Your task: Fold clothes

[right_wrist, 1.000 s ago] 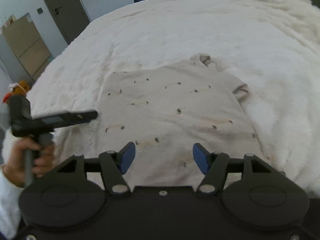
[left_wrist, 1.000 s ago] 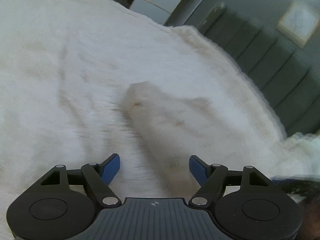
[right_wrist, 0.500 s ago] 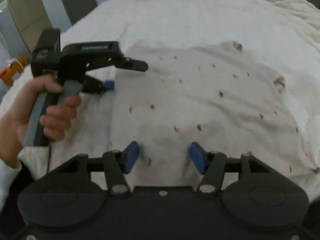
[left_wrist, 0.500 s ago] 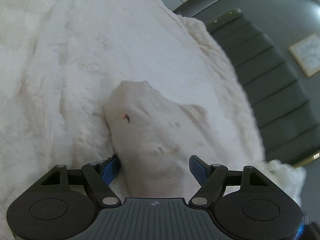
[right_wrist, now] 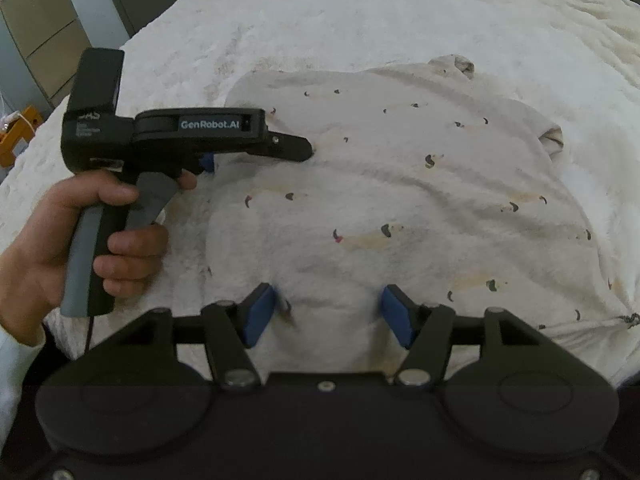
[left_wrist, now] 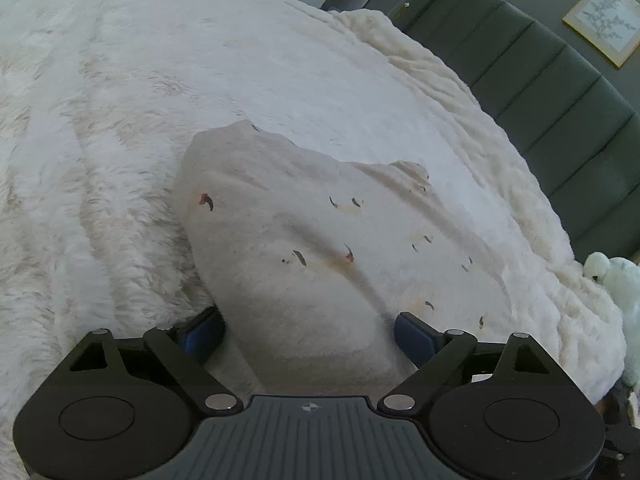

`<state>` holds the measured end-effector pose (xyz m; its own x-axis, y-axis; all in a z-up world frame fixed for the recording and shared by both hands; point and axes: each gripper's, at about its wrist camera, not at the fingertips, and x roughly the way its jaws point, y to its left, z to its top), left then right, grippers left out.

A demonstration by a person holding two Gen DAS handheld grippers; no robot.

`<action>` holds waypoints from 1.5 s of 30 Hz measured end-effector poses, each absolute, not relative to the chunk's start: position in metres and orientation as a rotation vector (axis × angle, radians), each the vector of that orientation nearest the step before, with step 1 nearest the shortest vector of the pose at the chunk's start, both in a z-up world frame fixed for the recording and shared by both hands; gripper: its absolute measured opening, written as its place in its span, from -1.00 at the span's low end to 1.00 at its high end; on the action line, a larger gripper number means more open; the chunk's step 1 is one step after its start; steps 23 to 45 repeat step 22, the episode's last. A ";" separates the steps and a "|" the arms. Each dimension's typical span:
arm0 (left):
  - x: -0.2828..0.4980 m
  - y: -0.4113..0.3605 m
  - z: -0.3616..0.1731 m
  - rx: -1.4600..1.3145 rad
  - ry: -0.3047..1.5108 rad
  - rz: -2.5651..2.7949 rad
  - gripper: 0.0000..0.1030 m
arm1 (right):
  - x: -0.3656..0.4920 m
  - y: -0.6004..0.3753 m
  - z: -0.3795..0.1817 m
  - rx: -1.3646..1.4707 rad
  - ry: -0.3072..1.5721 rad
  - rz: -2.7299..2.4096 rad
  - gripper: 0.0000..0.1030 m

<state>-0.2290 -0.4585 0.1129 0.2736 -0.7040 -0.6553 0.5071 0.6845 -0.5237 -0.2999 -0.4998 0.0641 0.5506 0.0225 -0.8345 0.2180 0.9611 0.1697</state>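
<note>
Cream garment [right_wrist: 400,200] is spread on fluffy blanket [left_wrist: 100,120]; headboard [left_wrist: 560,100] behind. Left tool [left_wrist: 308,334] is opening astride its edge, nothing gripped; right tool [right_wrist: 326,312] is parted, fabric between, ungripped.

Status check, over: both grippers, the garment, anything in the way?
Left gripper opening, straddling garment edge, no grip. Right gripper open at near hem. Garment flat on fluffy blanket. Nothing in the way.

White letters reading "GenRobot.AI" stand on a dark label along the side of the black handheld left gripper [right_wrist: 256,148], left of centre in the right wrist view. On its upright black block at the upper left sit a small embossed logo and lines of print too fine to read.
</note>
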 end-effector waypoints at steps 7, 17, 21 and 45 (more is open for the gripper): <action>-0.226 -0.451 0.116 -0.231 1.008 -0.831 0.73 | -0.297 -0.500 0.064 0.266 0.994 -0.119 0.16; -0.219 -0.452 0.114 -0.236 1.011 -0.834 0.73 | -0.297 -0.498 0.063 0.257 0.997 -0.120 0.17; -0.229 -0.454 0.116 -0.241 1.009 -0.820 0.73 | -0.297 -0.497 0.063 0.254 0.998 -0.121 0.17; -0.230 -0.453 0.116 -0.241 1.008 -0.819 0.73 | -0.296 -0.497 0.063 0.255 0.998 -0.121 0.17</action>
